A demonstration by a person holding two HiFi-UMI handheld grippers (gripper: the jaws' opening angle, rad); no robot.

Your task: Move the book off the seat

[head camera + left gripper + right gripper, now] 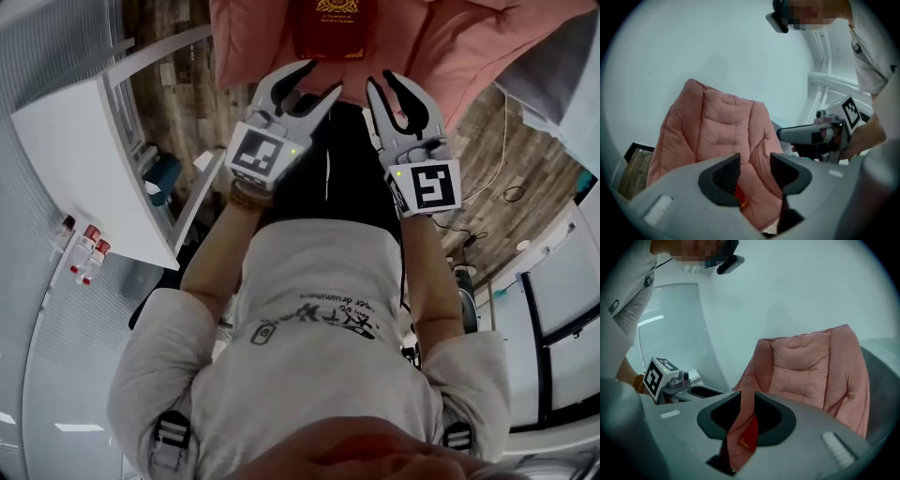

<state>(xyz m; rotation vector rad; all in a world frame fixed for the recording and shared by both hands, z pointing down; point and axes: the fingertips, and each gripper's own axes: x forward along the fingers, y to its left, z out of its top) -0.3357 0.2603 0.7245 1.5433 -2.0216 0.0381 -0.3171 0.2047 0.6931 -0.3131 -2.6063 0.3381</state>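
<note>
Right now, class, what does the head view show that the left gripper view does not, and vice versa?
Only the head view: red-capped bottles, wooden floor. Only the left gripper view: the pink cushion's upright quilted back. Both: the red book, pink cushion, right gripper.

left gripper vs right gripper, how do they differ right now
The left gripper has jaws wider apart than the right gripper. Past the left gripper's jaws only a red sliver of the book shows; past the right gripper's, more of its corner. Both are open, hold nothing and point at the book on the pink seat.
</note>
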